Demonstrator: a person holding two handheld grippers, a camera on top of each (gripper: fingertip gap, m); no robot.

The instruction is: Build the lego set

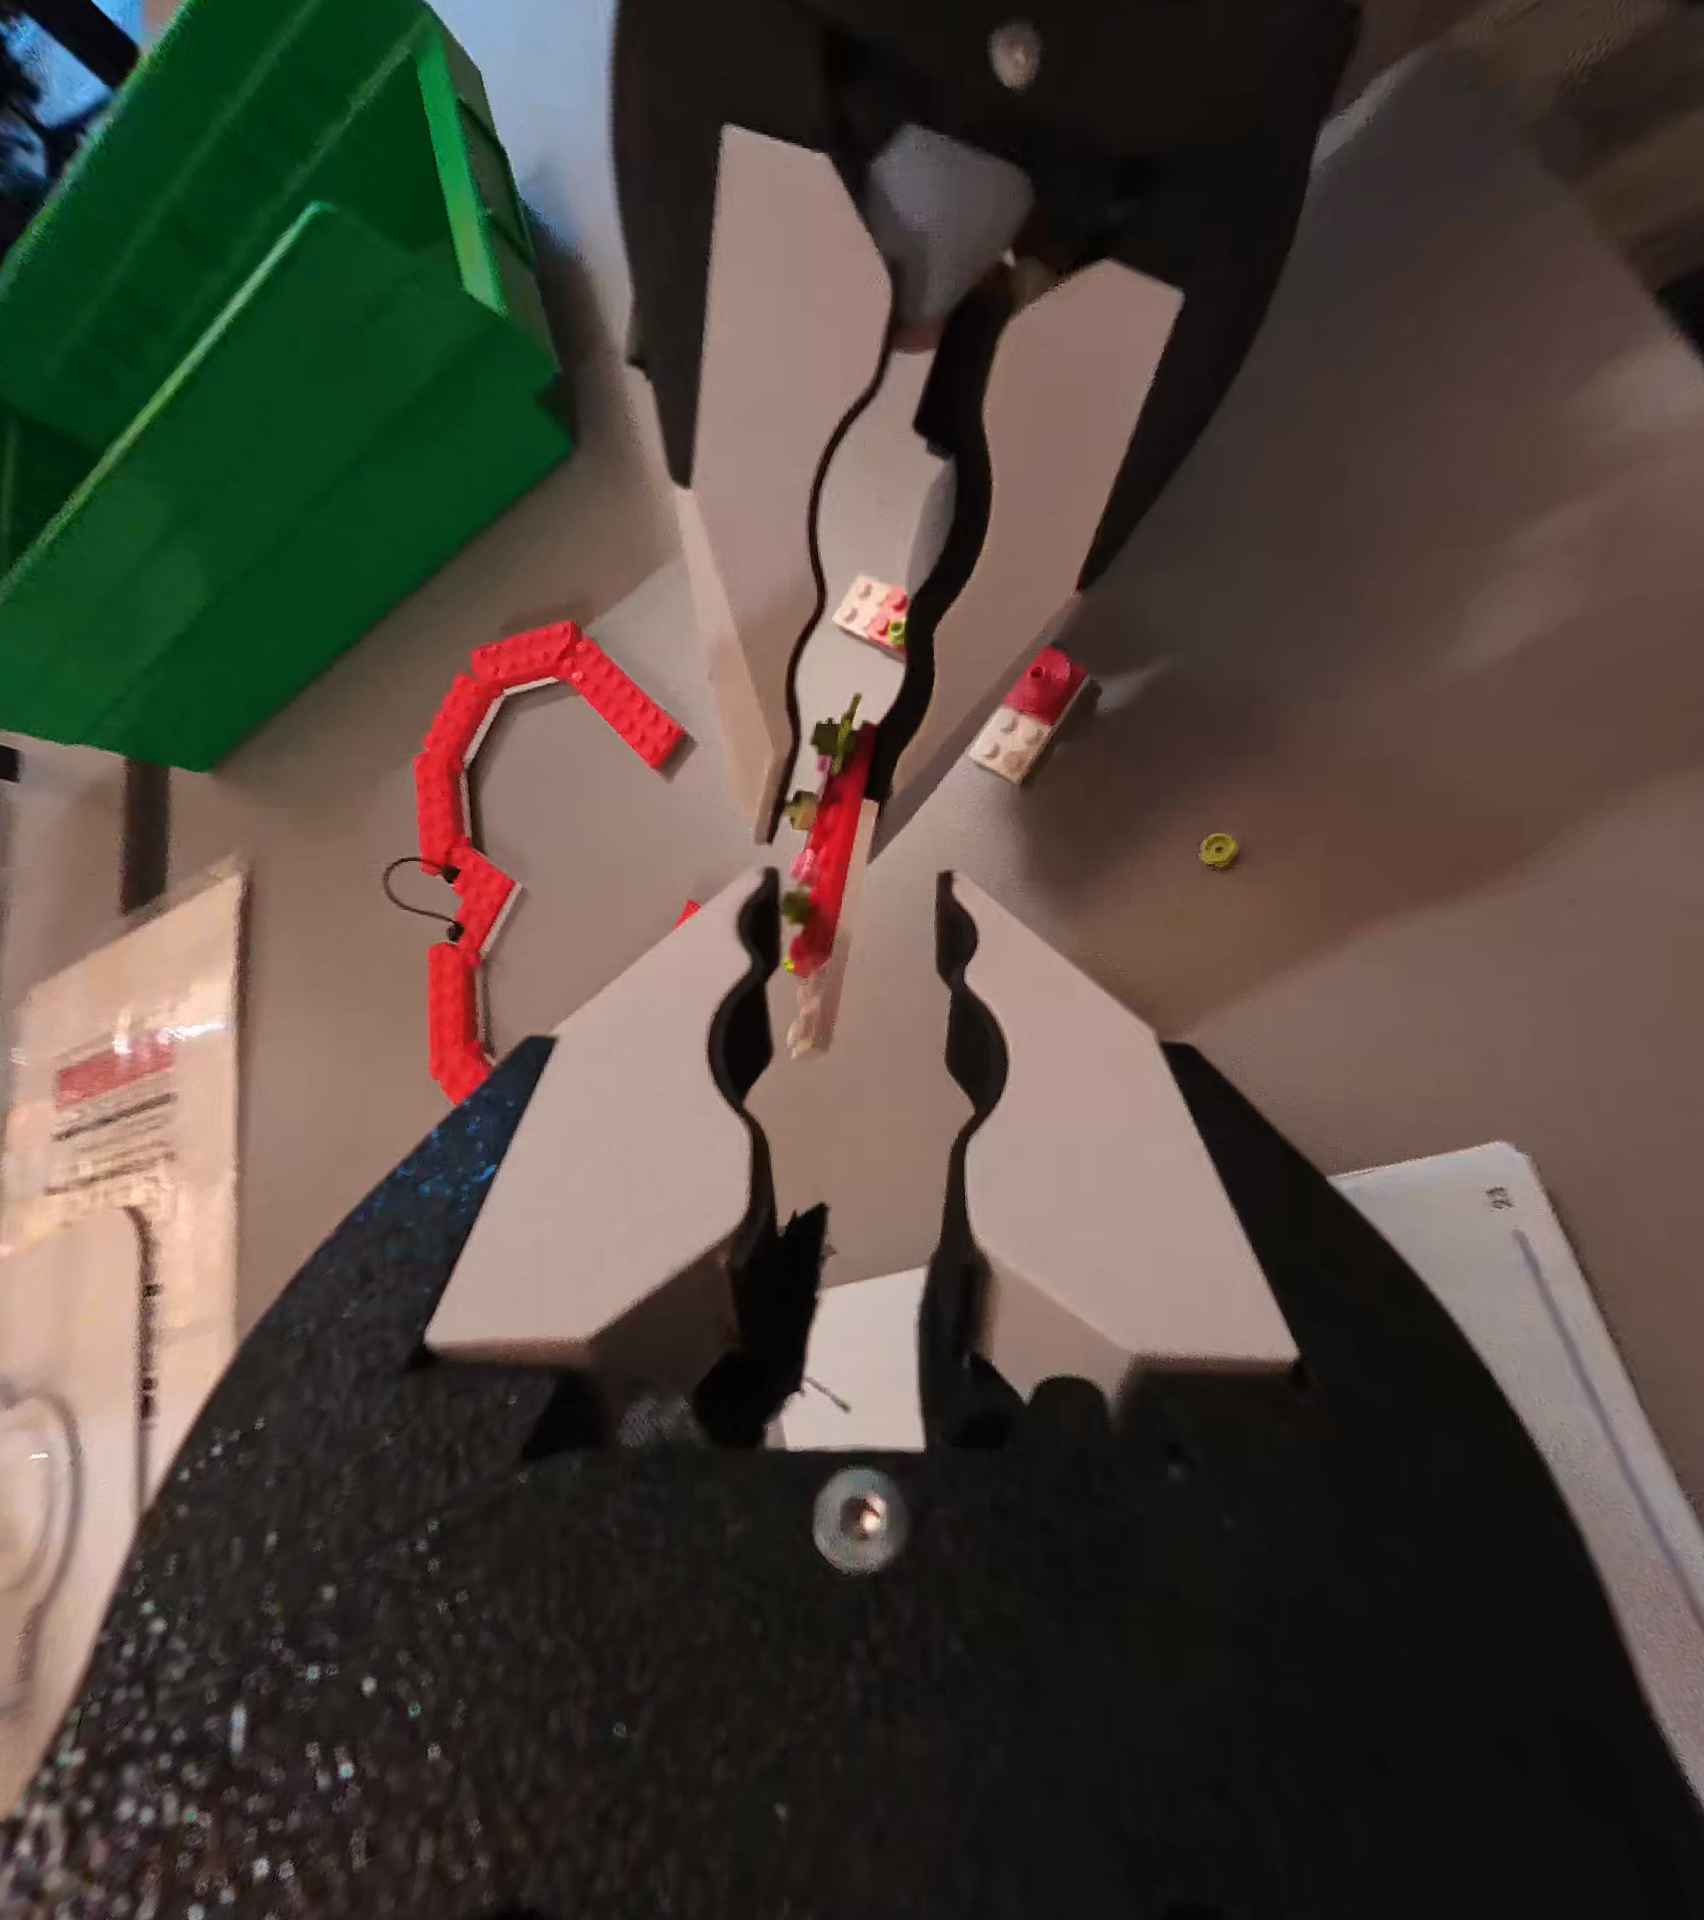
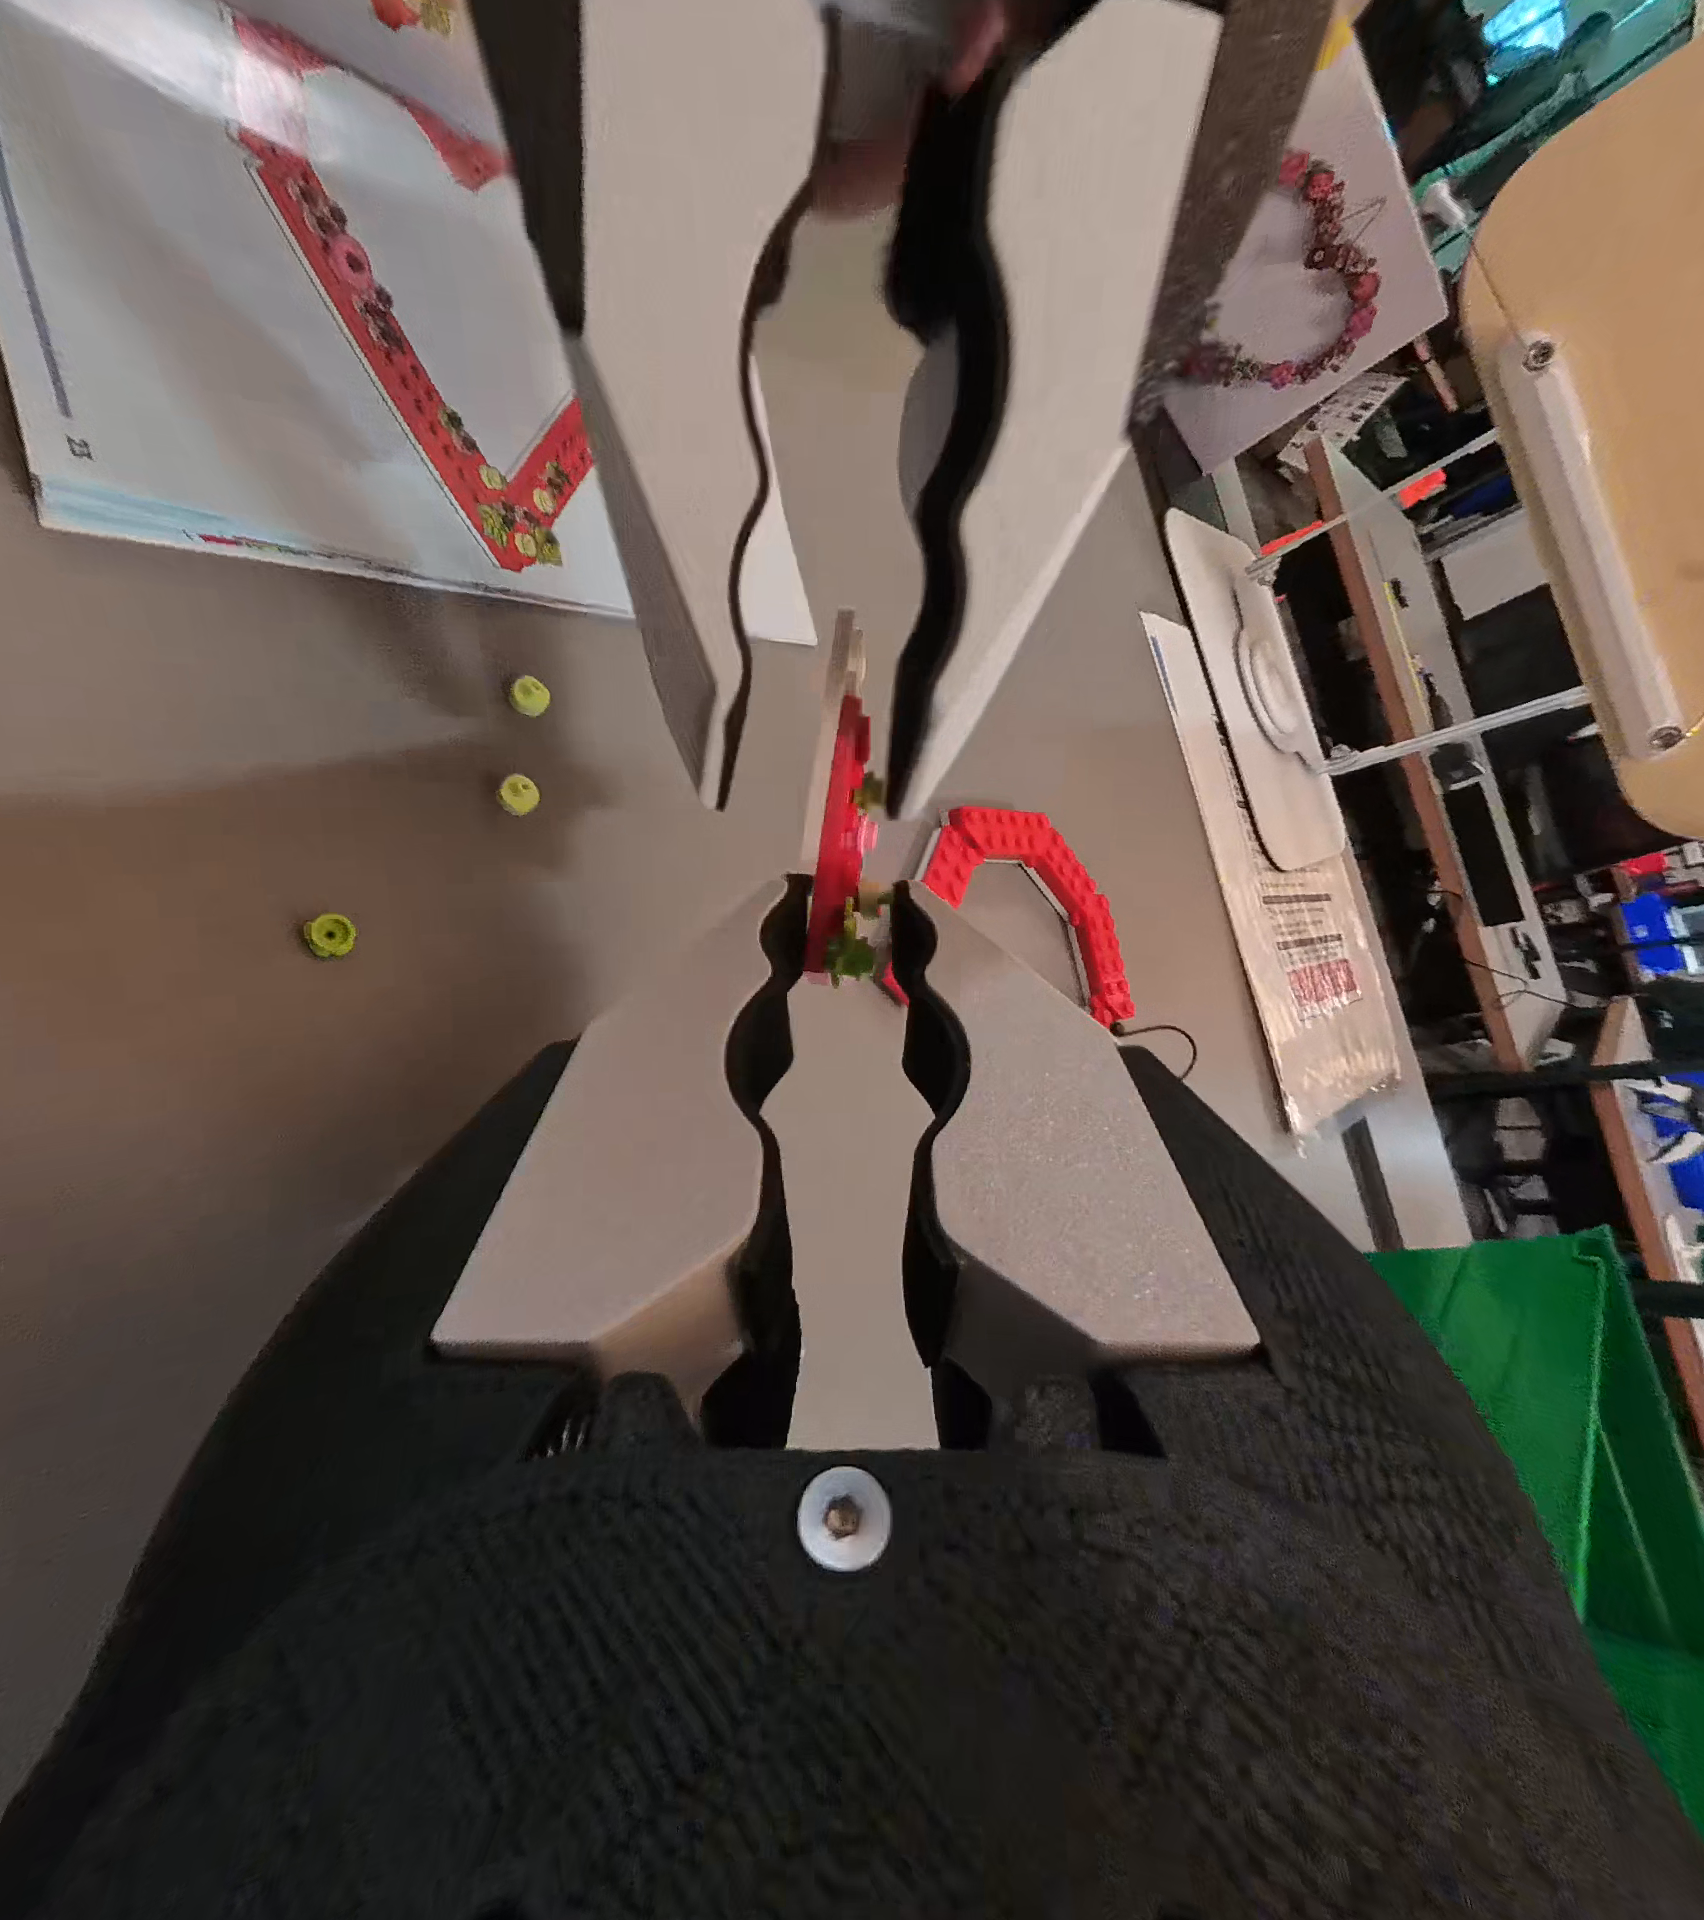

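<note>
Right tongs [image 2: 843, 899], frame centre, are clamped on the near end of the red strip [image 2: 840, 831]. Its long axis runs up-frame, the far end lying between the parted left tongs [image 1: 858, 883], above the counter [image 2: 204, 1039].

left wrist: close, looks down along own fingers at table [image 1: 1450, 727], opposite gripper at top | right wrist: close, faces back the other way | shared: red strip [image 1: 832, 862] [image 2: 837, 842] at centre, red arc [image 1: 474, 831] [image 2: 1045, 883]
</note>
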